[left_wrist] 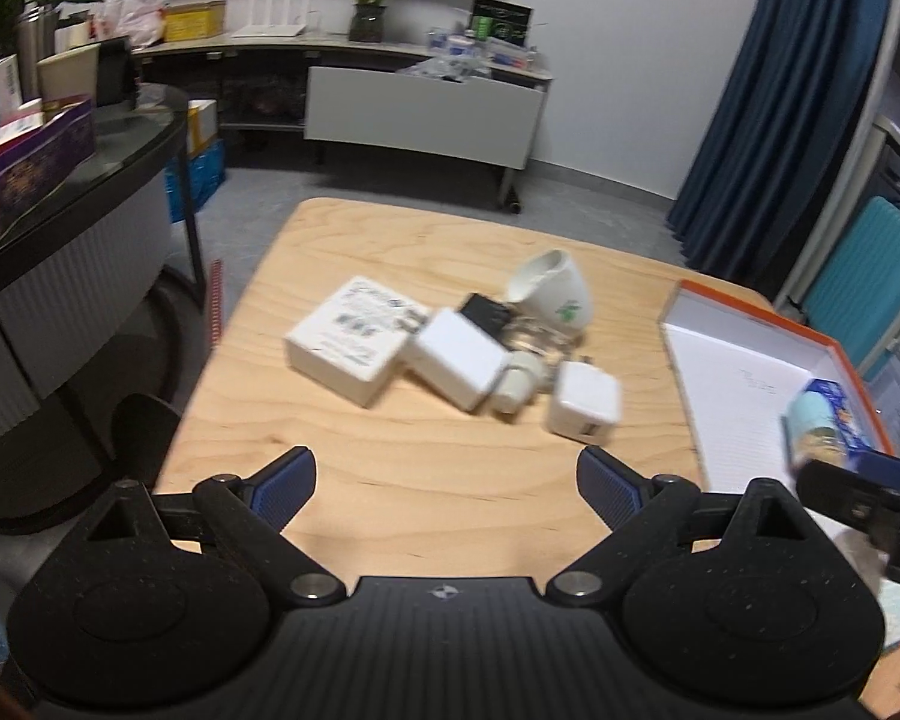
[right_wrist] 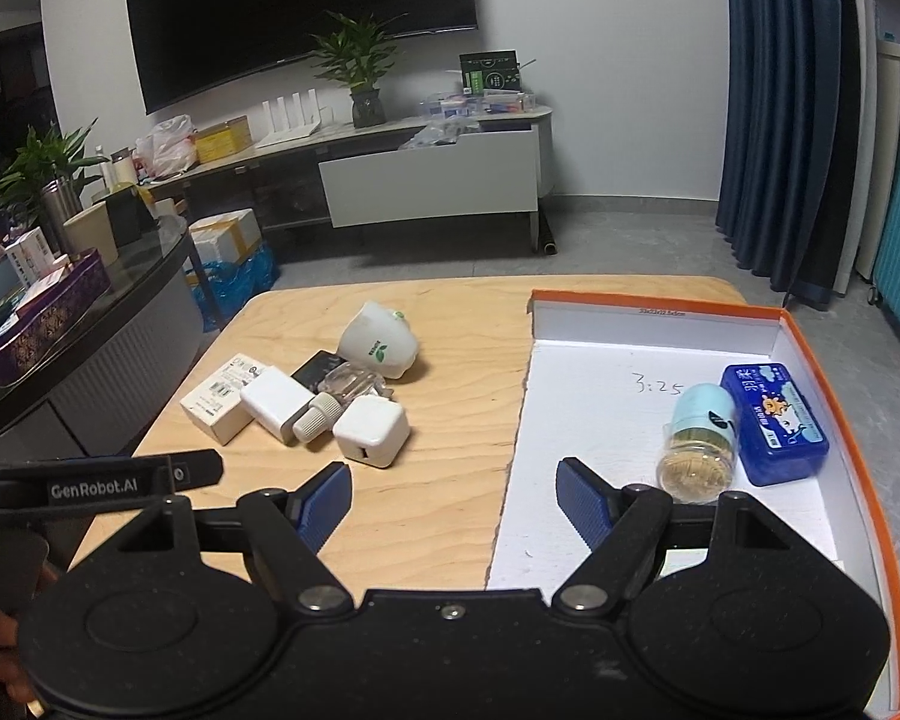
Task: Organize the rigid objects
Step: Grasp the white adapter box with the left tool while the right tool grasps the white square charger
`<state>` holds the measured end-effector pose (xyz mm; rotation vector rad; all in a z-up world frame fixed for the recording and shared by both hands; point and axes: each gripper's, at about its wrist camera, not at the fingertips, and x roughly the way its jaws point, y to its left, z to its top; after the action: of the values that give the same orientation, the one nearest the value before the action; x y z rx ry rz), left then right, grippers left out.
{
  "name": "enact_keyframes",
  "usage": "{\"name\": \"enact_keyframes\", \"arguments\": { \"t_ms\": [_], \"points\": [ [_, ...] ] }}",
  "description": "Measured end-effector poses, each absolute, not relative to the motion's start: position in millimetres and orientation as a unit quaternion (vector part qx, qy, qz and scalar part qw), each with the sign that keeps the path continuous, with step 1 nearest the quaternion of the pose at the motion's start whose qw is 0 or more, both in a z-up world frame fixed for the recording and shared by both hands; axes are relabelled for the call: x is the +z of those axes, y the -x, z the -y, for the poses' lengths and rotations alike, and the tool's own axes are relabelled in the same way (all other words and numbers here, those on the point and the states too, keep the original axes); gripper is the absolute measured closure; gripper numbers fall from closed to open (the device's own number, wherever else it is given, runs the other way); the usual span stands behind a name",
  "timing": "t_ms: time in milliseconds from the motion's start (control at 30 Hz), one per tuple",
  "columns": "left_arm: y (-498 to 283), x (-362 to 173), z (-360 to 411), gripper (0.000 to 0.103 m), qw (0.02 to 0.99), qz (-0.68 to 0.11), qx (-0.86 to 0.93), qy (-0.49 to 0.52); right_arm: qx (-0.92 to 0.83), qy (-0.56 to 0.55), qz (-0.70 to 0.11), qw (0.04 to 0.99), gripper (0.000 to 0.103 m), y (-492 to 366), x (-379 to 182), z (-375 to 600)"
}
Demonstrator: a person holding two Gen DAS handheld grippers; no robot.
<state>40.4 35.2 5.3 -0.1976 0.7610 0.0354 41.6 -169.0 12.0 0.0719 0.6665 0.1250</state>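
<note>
Wooden table (right_wrist: 426, 498) with a cluster of small white things at its middle and an orange-rimmed box (right_wrist: 810, 330) on its right side.

Both the left gripper (left_wrist: 447, 480) and the right gripper (right_wrist: 453, 495) hang over the near edge, fingers wide apart and holding nothing. The cluster has a white carton (left_wrist: 351, 339), two white chargers (left_wrist: 459, 357) (left_wrist: 585, 408), a tipped white cup (left_wrist: 555, 294), a black block and a clear bottle. Inside the box lie a toothpick jar (right_wrist: 699, 444) and, touching it on the right, a blue case (right_wrist: 774, 420).
</note>
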Motion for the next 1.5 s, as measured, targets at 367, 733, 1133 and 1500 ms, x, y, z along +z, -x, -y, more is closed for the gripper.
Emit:
{"name": "enact_keyframes", "arguments": {
  "t_ms": [367, 733, 1133, 1500],
  "points": [
    [-83, -19, -74, 0.006, 0.918, -0.393, 0.028, 0.046, 0.063, -0.029, -0.335, 0.94, 0.014, -46, 5, 164],
    [-140, -46, -86, 0.002, 0.922, -0.386, 0.01, -0.007, 0.058, -0.019, -0.353, 0.934, 0.014, -65, -6, 163],
    [-139, -42, -74, 0.044, 0.936, -0.351, -0.014, 0.006, 0.098, -0.018, -0.381, 0.919, 0.014, -110, -28, 140],
    [-97, -19, -81, 0.043, 0.937, -0.343, -0.008, 0.067, 0.111, -0.032, -0.419, 0.901, 0.014, -171, -57, 116]
  ]
}}
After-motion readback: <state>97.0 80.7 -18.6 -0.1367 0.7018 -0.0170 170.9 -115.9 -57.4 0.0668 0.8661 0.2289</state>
